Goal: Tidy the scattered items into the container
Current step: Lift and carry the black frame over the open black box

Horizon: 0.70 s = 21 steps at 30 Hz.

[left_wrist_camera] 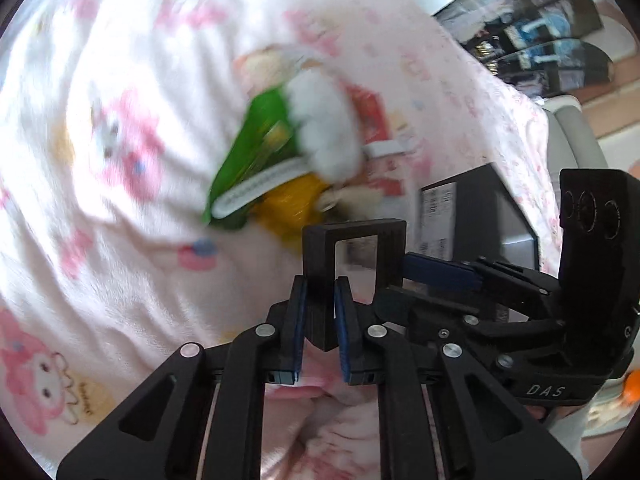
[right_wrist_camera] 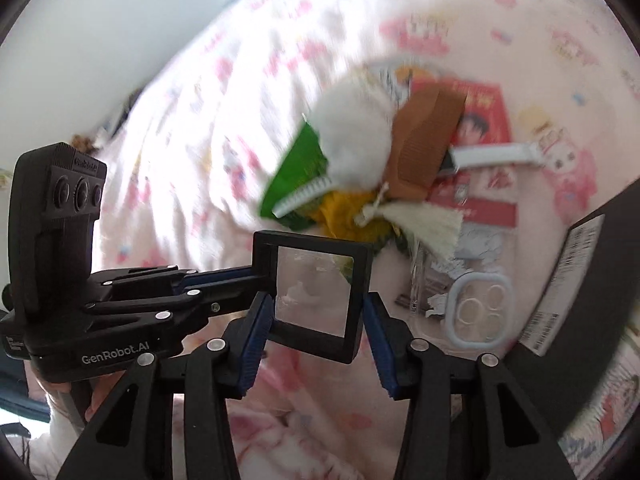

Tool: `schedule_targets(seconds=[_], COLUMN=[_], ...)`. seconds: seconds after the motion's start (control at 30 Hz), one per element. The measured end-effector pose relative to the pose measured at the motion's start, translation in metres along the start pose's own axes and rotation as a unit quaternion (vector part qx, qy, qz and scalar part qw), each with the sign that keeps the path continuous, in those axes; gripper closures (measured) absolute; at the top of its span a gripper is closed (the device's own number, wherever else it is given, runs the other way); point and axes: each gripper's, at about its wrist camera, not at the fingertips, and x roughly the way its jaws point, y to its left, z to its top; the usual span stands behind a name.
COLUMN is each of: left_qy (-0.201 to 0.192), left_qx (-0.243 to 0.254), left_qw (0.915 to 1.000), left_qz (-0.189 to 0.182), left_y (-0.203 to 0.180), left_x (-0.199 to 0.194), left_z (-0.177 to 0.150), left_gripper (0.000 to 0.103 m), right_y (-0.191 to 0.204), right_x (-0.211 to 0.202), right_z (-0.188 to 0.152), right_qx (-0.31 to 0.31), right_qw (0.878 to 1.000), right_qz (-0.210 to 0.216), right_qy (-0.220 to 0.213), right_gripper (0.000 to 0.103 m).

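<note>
both sets of jaws meet on one small black frame with a clear pane [right_wrist_camera: 316, 294]: the left gripper [left_wrist_camera: 321, 320] has its blue pads nearly together, pinching one side bar of the frame, which shows upright in the left wrist view [left_wrist_camera: 354, 254]; the right gripper [right_wrist_camera: 316, 334] stands wider, its pads flanking the frame's two outer edges, one seeming to touch and the other just beside it, so i cannot tell whether it presses. all of this hangs over a bed covered with a pale pink blanket [left_wrist_camera: 100, 80] printed with cartoon rabbits and cakes. beyond the frame, on the blanket, lies a heap of scattered items: a green packet [right_wrist_camera: 296, 164], a white fluffy ball [right_wrist_camera: 356, 140], a white comb [right_wrist_camera: 302, 196], a brown comb [right_wrist_camera: 424, 136], something yellow [right_wrist_camera: 344, 210], a cream tassel [right_wrist_camera: 424, 222], a red booklet [right_wrist_camera: 480, 120], a white strap [right_wrist_camera: 496, 156] and a clear phone case [right_wrist_camera: 476, 308]. a dark box with a barcode label [right_wrist_camera: 576, 272] sits to the right of the heap, at the blanket's edge. in the left wrist view a dark shelf with blurred goods [left_wrist_camera: 532, 32] stands past the bed, and a white wall [right_wrist_camera: 100, 20] shows in the right wrist view. a hand [right_wrist_camera: 100, 396] grips the left gripper's handle.
</note>
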Motion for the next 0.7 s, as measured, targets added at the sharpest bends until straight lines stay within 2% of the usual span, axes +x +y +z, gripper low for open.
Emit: schedule_targets(seconds=[0.17, 0.3, 0.37, 0.43, 0.57, 0.7], left_qy=[-0.031, -0.019, -0.008, 0.019, 0.063, 0.137], left_qx=[0.051, 0.096, 0.106, 0.136, 0.179, 0.2], left_qw=[0.9981, 0.9933, 0.9924, 0.9888, 0.9804, 0.9686], left_qz=[-0.018, -0.062, -0.063, -0.059, -0.05, -0.055], left_y=[-0.05, -0.108, -0.14, -0.174, -0.232, -0.278], left_x=[-0.042, -0.043, -0.026, -0.005, 0.043, 0.105], left_z=[0.004, 0.003, 0.002, -0.004, -0.019, -0.036], left_gripper=[0.091, 0.09, 0.09, 0.09, 0.091, 0.091], right_y=[0.003, -0.013, -0.029, -0.039, -0.083, -0.131], right_x=[-0.068, -0.127, -0.15, -0.166, -0.195, -0.207], right_z=[-0.017, -0.036, -0.051, -0.068, -0.112, -0.156], right_qx=[0.004, 0.01, 0.021, 0.033, 0.08, 0.129], right_qw=[0.997, 0.991, 0.987, 0.984, 0.977, 0.969], right_qz=[0.002, -0.027, -0.051, -0.071, -0.097, -0.121], right_qy=[-0.074, -0.133, -0.152, -0.162, -0.174, -0.174], right_gripper=[0.06, 0.06, 0.06, 0.06, 0.06, 0.06])
